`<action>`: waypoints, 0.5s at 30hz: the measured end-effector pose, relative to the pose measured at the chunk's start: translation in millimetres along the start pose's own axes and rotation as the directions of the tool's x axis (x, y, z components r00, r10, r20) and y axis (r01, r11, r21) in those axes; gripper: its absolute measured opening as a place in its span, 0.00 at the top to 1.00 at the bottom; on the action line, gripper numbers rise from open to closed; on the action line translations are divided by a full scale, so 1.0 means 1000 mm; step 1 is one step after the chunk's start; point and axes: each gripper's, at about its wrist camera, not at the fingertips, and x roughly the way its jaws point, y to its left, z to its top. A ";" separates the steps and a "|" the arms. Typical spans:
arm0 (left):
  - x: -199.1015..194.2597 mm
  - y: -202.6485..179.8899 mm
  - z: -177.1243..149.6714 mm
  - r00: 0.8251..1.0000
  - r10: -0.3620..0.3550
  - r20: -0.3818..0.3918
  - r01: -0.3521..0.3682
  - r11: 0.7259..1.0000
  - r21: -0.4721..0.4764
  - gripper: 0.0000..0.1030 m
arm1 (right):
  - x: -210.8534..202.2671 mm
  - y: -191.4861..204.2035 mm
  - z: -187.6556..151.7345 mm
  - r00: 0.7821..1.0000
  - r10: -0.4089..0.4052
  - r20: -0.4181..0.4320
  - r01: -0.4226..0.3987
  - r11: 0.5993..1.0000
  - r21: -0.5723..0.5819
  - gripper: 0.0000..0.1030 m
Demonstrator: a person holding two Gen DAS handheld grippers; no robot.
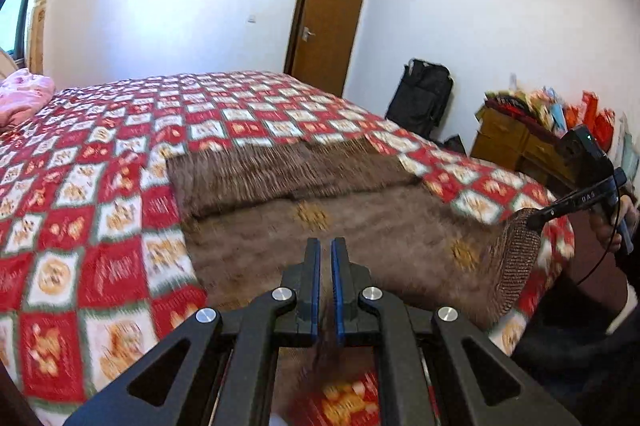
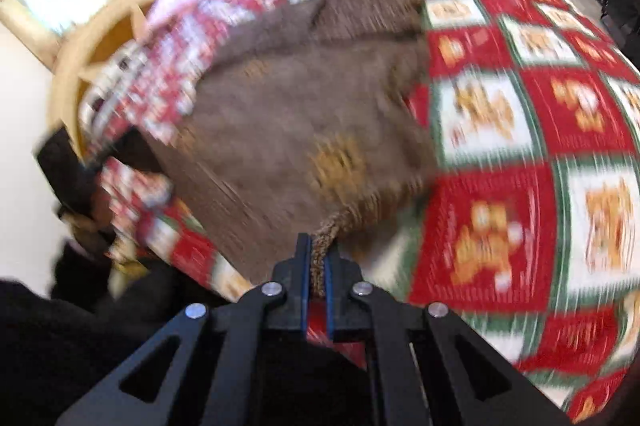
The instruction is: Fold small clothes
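The sweater (image 1: 328, 218) lies spread on the bed (image 1: 100, 186), brown with tan motifs, its far part folded over. The left gripper (image 1: 325, 246) is clamped on the sweater's near edge; fabric shows between the blue pads. The right gripper (image 2: 318, 246) is clamped on the ribbed hem corner at the bed's edge. A door (image 1: 332, 18) stands beyond.

- Brown garment (image 1: 328, 222): knitted cloth, matt, coarse ribbed hem.
- Bedspread (image 1: 100, 186): printed cloth, red and white squares, matt.
- Left gripper (image 1: 325, 254): matt black plastic, blue pads, shiny metal pivots.
- Door (image 1: 328, 22): smooth brown wood.
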 end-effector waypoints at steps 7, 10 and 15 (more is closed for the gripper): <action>0.021 0.047 0.041 0.994 0.109 -0.008 -0.109 0.993 -0.045 0.95 | 0.021 0.023 0.097 0.988 0.127 0.084 -0.133 0.989 0.066 0.91; 0.024 0.055 0.036 0.987 0.156 -0.043 -0.158 0.987 -0.033 0.94 | 0.054 0.011 0.126 0.991 0.111 0.073 -0.120 0.984 0.130 0.91; 0.002 0.062 0.008 0.983 0.151 -0.105 -0.155 0.988 -0.029 0.94 | 0.091 -0.017 0.138 0.999 0.000 0.041 -0.007 0.983 0.181 0.91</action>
